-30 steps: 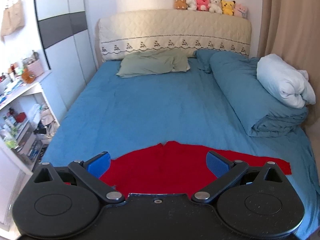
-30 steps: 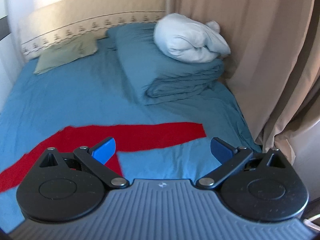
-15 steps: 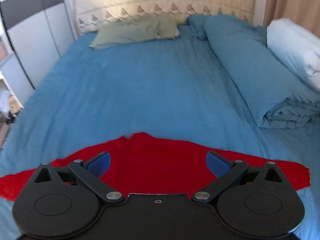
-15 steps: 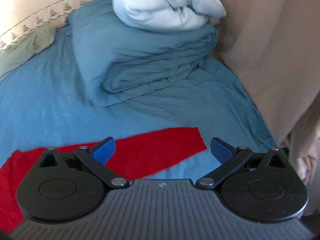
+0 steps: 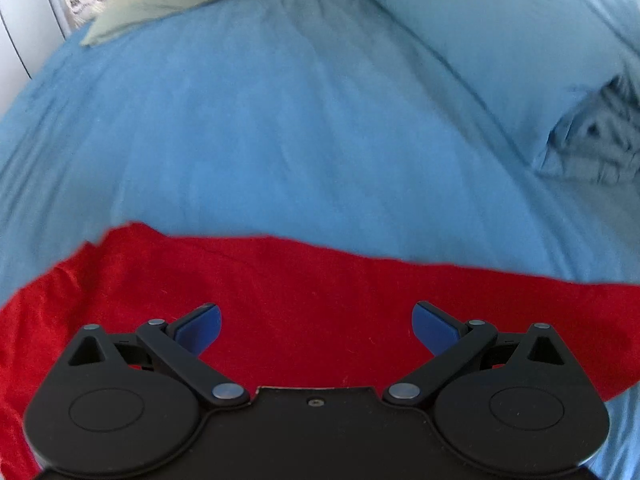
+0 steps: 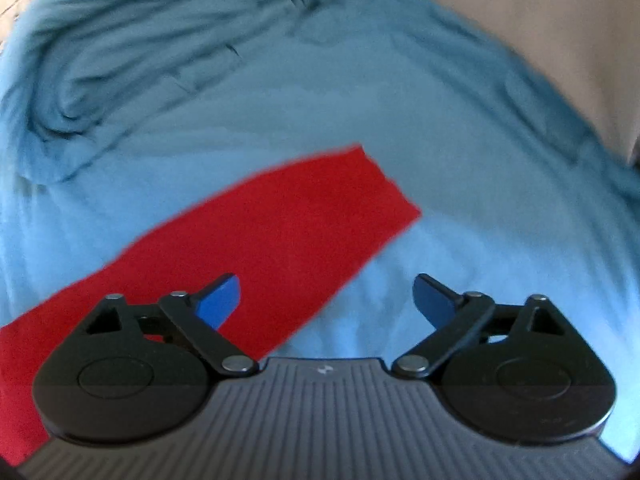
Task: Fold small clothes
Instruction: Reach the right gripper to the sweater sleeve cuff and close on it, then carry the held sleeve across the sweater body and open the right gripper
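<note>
A red garment (image 5: 312, 292) lies spread flat on the blue bed sheet (image 5: 280, 140). In the left wrist view my left gripper (image 5: 316, 326) is open and empty, low over the garment's middle. In the right wrist view a long red sleeve (image 6: 288, 220) runs up to the right and ends in a straight cuff. My right gripper (image 6: 326, 298) is open and empty, with its left finger over the sleeve and its right finger over bare sheet.
A folded blue duvet (image 5: 520, 60) lies along the right side of the bed; it also shows in the right wrist view (image 6: 140, 40). A green pillow (image 5: 180, 4) lies at the headboard. A beige curtain (image 6: 540, 32) hangs at the right.
Both grippers have moved down and forward toward the bed, so the red garment and its sleeve look larger. Both stay open and empty.
</note>
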A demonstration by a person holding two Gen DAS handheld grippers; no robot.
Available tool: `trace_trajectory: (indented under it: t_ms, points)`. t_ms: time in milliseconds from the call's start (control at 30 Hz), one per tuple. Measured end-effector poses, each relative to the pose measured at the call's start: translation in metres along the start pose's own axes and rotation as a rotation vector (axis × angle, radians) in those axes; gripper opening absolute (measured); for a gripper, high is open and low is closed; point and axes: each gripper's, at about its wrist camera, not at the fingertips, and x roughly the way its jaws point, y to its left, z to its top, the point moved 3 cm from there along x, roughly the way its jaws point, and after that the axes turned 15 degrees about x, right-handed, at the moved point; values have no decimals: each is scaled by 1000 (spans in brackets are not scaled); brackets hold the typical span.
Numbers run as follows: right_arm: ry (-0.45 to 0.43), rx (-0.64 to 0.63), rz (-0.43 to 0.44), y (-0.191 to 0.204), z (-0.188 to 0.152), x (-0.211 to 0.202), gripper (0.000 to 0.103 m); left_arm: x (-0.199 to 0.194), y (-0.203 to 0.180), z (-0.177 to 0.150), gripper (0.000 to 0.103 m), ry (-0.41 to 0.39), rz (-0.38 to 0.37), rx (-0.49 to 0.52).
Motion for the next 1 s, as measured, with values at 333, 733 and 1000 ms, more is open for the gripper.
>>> trace_trajectory:
  t_ms: [333,733,1000]
  points:
    - [-83,121,110,-10,-8,15,68,39,-2,-23,103,82,-20,11]
    - [-129,179,140,3,7,-1,20,60,5,-32,103,122,-50,1]
    - [-154,-53,466,114,-13,-94,20,32,42,-30,103,122,-73,-41]
